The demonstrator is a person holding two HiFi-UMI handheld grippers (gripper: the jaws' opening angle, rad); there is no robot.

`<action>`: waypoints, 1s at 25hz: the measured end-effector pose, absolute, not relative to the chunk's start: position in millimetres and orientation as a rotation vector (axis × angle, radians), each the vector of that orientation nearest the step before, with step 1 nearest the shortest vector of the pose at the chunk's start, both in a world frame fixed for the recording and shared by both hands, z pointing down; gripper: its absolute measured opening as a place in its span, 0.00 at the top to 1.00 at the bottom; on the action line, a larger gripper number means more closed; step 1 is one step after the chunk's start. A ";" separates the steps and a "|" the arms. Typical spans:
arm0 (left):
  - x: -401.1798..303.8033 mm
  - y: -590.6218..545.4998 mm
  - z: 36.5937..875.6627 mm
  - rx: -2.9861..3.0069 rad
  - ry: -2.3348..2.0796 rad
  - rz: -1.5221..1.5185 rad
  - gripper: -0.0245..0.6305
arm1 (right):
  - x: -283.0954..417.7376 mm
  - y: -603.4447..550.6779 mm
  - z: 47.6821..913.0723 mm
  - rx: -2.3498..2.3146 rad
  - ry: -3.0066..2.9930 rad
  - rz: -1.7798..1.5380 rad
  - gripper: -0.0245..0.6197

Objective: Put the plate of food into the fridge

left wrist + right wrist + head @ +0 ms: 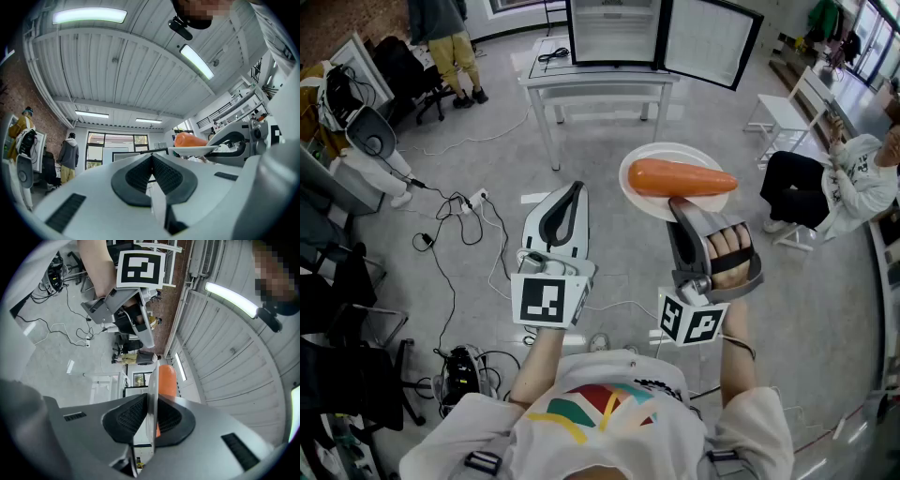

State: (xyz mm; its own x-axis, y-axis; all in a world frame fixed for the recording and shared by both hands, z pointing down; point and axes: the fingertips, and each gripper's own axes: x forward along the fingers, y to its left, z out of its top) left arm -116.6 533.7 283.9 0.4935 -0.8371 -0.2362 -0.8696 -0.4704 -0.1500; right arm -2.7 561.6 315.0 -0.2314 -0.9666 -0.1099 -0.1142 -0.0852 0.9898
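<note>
A white plate [639,194] with an orange carrot [679,177] on it is held in the air, level. My right gripper [682,212] is shut on the plate's near rim. In the right gripper view the plate's rim [153,380] stands edge-on between the two pads, with the carrot [167,379] beyond it. My left gripper [562,212] hangs left of the plate, shut and empty. In the left gripper view its jaws [152,174] meet, and the plate [197,150] and carrot [189,139] show at the right. The fridge [616,32] stands on a white table [600,82] ahead, its door [710,41] swung open to the right.
A seated person [831,189] is at the right, near a white stool [780,116]. Another person [448,37] stands at the back left. Cables and a power strip [474,202] lie on the floor at the left. Chairs and gear line the left side.
</note>
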 end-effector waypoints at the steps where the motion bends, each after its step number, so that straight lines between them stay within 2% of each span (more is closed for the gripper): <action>1: -116.4 534.3 284.2 -2.490 1.455 0.189 0.95 | -2.1 562.1 314.8 1.239 -1.417 -1.410 0.90; 25: -179.3 522.0 293.0 -2.510 1.458 0.225 0.95 | -47.8 557.2 317.7 1.237 -1.392 -1.386 0.90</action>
State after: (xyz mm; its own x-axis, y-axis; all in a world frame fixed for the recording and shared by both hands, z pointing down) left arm -179.3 522.0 293.0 0.4932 -0.8346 -0.2454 -0.8697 -0.4787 -0.1202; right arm -47.8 557.2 317.7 -0.2050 -0.9740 -0.0965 -0.1009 -0.0771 0.9919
